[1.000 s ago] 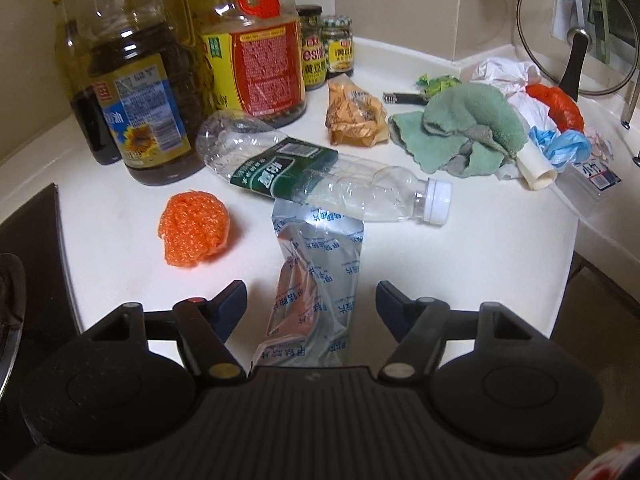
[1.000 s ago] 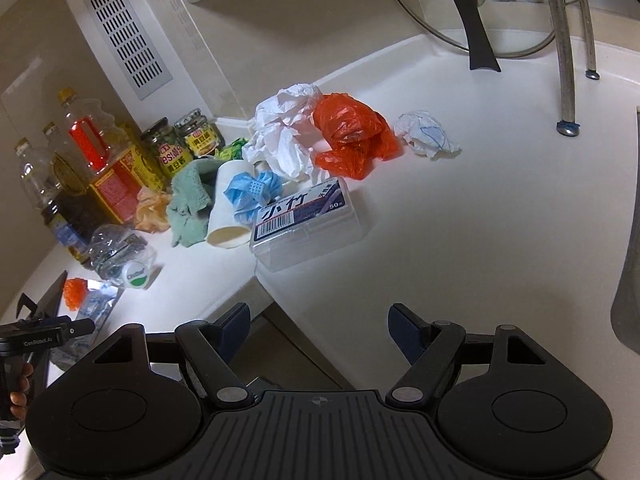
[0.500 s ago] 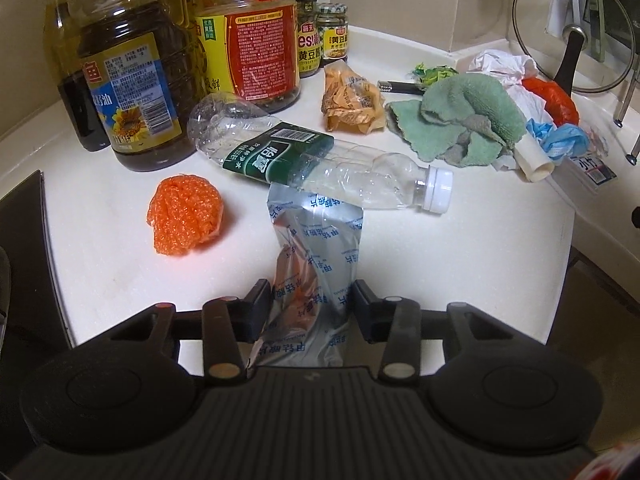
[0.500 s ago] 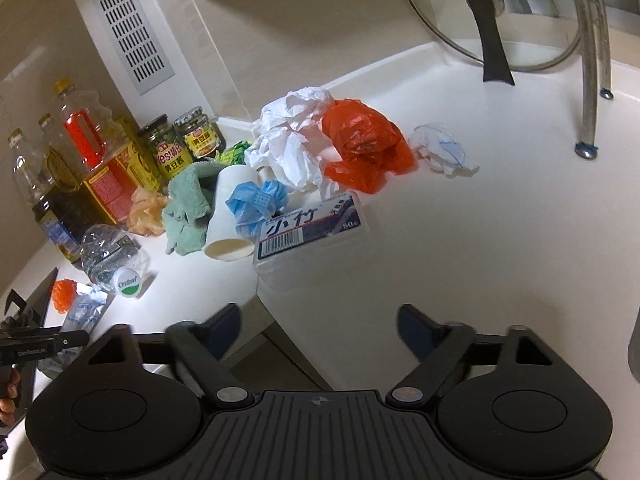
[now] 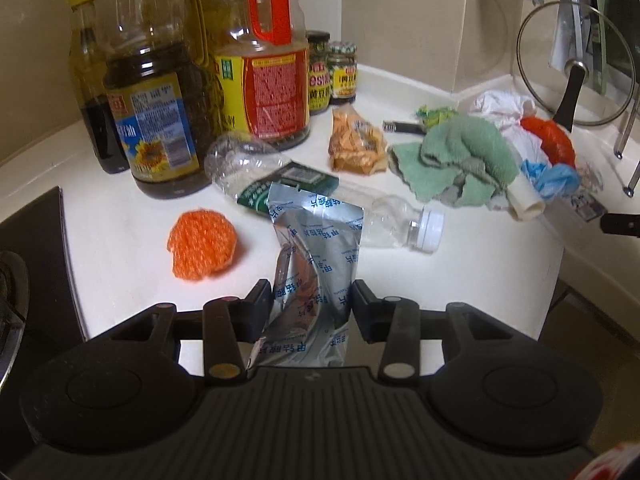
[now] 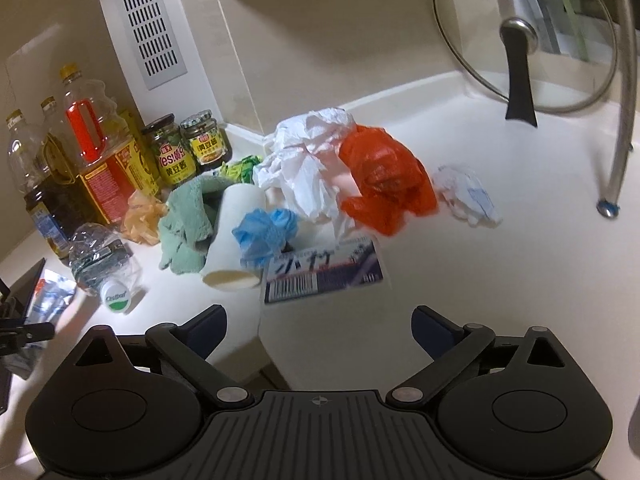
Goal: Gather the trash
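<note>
Wide tongs (image 6: 318, 324), orange bag (image 6: 384, 184), countertop (image 6: 500, 280)

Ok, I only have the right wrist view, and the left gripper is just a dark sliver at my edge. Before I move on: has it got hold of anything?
Observer: Yes. The left gripper has just closed its jaws on the silver foil pouch; both pads press its sides.
Operator: Anything loose near it that I can't see?
Observer: An orange mesh scrubber lies on the counter to the pouch's left, apart from it.
Operator: And behind the green cloth?
Observer: A black handle lies on the counter just behind the green cloth; I cannot tell what it belongs to.
</note>
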Demonstrator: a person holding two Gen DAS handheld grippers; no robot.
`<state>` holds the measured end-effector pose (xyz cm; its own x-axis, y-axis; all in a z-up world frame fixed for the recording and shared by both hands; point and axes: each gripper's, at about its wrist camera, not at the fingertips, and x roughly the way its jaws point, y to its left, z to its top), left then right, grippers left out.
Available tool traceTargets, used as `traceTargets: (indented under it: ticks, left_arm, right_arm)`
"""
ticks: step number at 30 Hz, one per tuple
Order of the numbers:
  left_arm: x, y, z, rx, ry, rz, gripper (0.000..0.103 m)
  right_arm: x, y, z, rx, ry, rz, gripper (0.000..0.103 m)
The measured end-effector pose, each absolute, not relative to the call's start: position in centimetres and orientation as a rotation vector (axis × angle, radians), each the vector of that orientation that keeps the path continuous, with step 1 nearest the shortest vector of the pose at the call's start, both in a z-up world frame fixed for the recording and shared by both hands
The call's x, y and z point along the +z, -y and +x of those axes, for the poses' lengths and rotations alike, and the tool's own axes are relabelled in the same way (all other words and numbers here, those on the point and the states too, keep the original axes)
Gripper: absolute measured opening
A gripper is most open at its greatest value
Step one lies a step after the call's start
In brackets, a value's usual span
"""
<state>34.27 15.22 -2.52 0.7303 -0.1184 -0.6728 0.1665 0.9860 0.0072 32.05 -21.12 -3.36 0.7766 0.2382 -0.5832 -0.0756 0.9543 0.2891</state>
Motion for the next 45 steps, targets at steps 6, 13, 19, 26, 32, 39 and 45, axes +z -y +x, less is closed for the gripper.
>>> traceTargets:
  ticks: [6,13,19,26,32,39,45]
  left_arm:
    - [-2.1,-15.3,34.8,-0.149,-0.722,0.063,0.040]
    - [-2.2,-15.2,35.0,-0.151,-0.725,0.065,0.040]
    - [-2.2,-15.2,35.1,-0.151,-0.726,0.064,0.040]
    - [-2.2,-14.6,34.9,-0.157,-0.724,0.070,0.040]
    - [-2.0,-14.1,34.3,-0.158,-0.717,0.075,0.040]
    - [-1.3,-13.2,33.3,-0.161,-0.703,0.077,0.040]
    - [-0.7,-12.0,31.8,-0.171,-0.690,0.084,0.040]
  right_arm:
    - [-3.9,20.0,33.9,0.165,-0.667,0.174,0.100]
    - [-4.8,19.4,35.3,0.135,-0.677,0.122,0.100]
    - [-5.5,19.3,35.5,0.120,-0.689,0.109,0.098]
    - [-5.4,19.3,35.2,0.119,-0.678,0.074,0.085]
    - [-4.9,19.5,34.3,0.121,-0.652,0.054,0.085]
    - [-4.0,20.3,32.8,0.132,-0.632,0.065,0.085]
    - [-2.9,21.4,30.9,0.139,-0.604,0.079,0.085]
